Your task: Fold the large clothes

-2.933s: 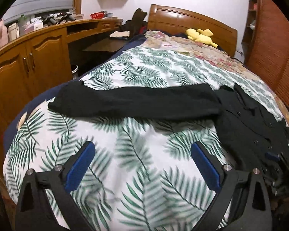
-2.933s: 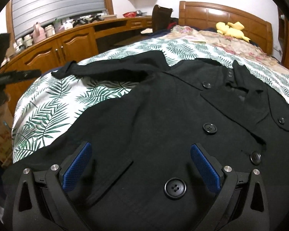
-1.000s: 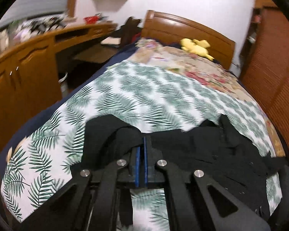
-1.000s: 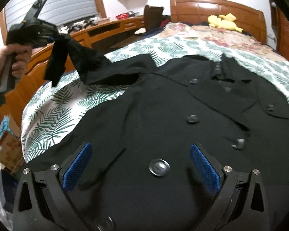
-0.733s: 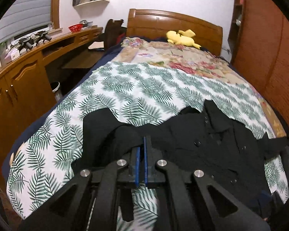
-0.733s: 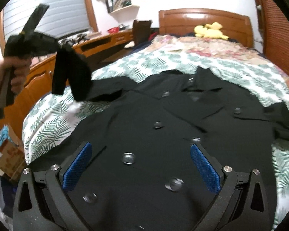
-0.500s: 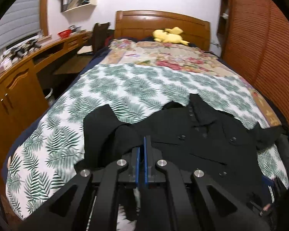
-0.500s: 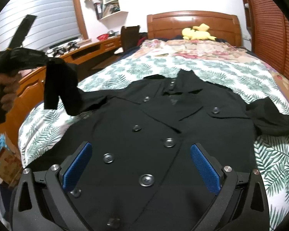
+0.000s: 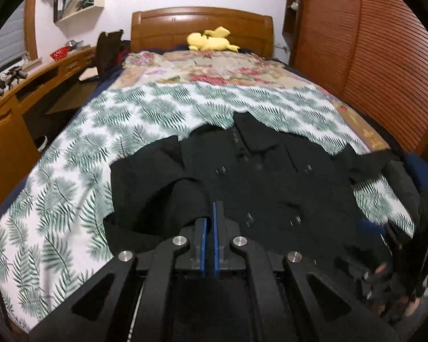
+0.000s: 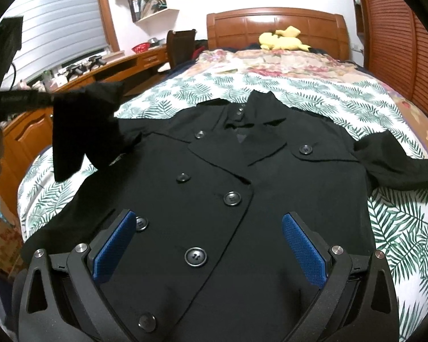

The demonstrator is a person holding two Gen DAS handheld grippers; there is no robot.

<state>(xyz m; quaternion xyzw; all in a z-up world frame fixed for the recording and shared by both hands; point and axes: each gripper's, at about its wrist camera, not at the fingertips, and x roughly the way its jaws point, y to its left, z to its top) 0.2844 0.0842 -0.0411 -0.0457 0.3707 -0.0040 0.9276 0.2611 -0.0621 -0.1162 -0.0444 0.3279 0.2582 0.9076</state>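
Observation:
A black double-breasted coat lies front up on the fern-print bedspread, collar toward the headboard. My left gripper is shut on the end of the coat's left sleeve and holds it lifted over the coat's left side. In the right wrist view that sleeve hangs from the left gripper at the left edge. My right gripper hovers open above the coat's lower front, nothing between its blue pads. The other sleeve lies spread out to the right.
A wooden headboard with a yellow plush toy stands at the far end. A wooden desk and cabinets run along the left. A slatted wooden wardrobe lines the right. A floral cover lies beyond the fern print.
My left gripper has carried the sleeve from the left of the bed rightward toward the coat's middle. My right gripper has risen and drawn back, so more of the coat shows.

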